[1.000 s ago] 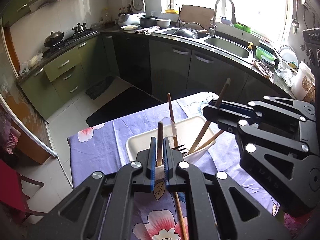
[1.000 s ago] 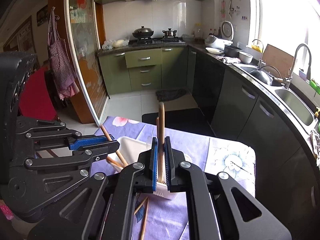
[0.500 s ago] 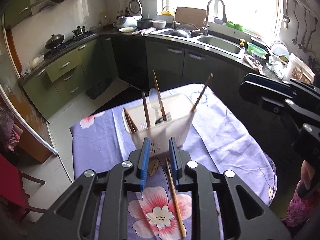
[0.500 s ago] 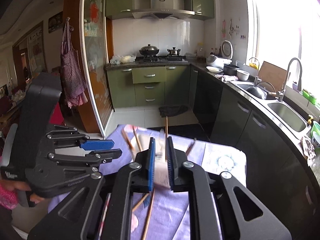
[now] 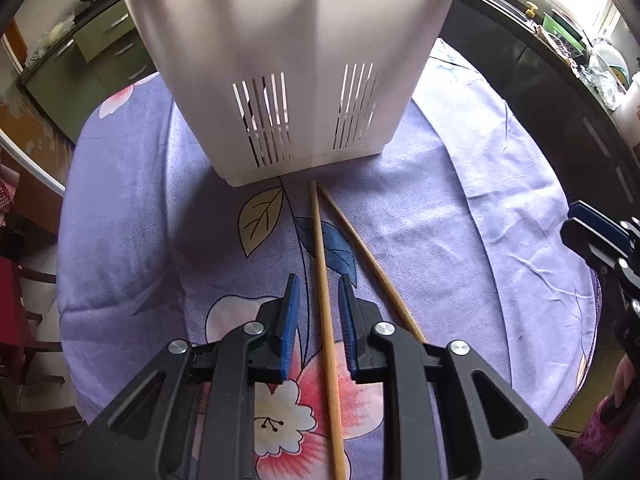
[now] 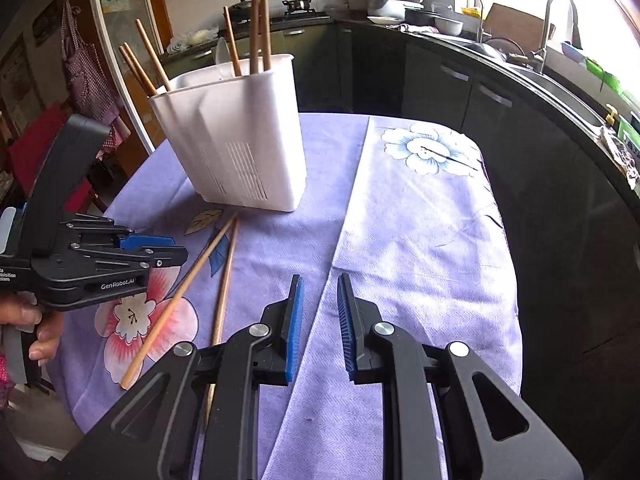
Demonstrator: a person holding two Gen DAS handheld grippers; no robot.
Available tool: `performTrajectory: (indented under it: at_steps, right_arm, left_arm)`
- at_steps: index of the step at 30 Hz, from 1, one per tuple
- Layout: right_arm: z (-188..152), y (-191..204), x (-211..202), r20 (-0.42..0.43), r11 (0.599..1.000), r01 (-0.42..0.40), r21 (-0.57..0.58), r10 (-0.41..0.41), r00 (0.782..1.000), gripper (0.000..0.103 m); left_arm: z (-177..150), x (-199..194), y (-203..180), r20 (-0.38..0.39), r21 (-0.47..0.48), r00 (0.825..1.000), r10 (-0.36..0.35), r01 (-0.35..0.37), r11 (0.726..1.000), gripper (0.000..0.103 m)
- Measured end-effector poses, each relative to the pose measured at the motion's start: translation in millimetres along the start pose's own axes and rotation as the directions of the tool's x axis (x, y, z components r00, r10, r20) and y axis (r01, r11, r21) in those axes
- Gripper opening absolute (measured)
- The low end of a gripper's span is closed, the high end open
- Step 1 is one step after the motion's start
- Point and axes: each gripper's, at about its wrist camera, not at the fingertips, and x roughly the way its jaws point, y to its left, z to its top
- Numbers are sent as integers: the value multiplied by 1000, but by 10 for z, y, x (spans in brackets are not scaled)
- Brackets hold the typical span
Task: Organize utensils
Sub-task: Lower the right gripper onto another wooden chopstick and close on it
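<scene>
A white slotted utensil holder (image 5: pixel 296 64) (image 6: pixel 236 136) stands on the purple floral tablecloth (image 5: pixel 120 240) (image 6: pixel 420 232) with several wooden chopsticks (image 6: pixel 256 20) upright in it. Two wooden chopsticks lie loose on the cloth in front of it. My left gripper (image 5: pixel 318 292) (image 6: pixel 160 250) is open, low over the cloth, its jaws on either side of one chopstick (image 5: pixel 326 300) (image 6: pixel 176 300) without gripping it. The other chopstick (image 5: pixel 368 256) (image 6: pixel 224 280) lies just to its right. My right gripper (image 6: pixel 319 292) (image 5: pixel 588 228) is open and empty above bare cloth, right of the chopsticks.
The table edge drops off at the right and front. Dark kitchen cabinets and a sink counter (image 6: pixel 540 76) curve behind and to the right. A stove with pots (image 6: pixel 296 4) is far back. A red chair (image 5: pixel 16 280) stands left of the table.
Both grippers have let go of the chopsticks they held in the holder and dropped down to the table. My left gripper now straddles a loose chopstick; my right has moved right.
</scene>
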Motion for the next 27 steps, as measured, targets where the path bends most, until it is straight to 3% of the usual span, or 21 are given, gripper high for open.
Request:
performTrajectory:
  at_steps: [12, 14, 15, 19, 27]
  right_arm:
    - [37, -61, 109, -19, 1000, -24, 11, 24, 1000, 17]
    - [49, -33, 147, -24, 1000, -26, 9, 26, 999, 17]
    - [55, -14, 165, -27, 1000, -28, 7, 28, 999, 17]
    - [109, 96, 267, -47, 999, -36, -10, 35, 998, 17]
    - [204, 529, 717, -149, 987, -152, -47, 144, 978, 17]
  left_arm:
    - [56, 301, -52, -46, -7, 998, 31, -32, 999, 19]
    - [51, 300, -43, -45, -14, 999, 28, -29, 999, 14]
    - [49, 300, -32, -46, -17, 999, 24, -25, 1000, 7]
    - [16, 290, 25, -45, -22, 999, 15, -16, 1000, 7]
    - [-87, 136, 273, -28, -42, 1000, 12, -13, 999, 6]
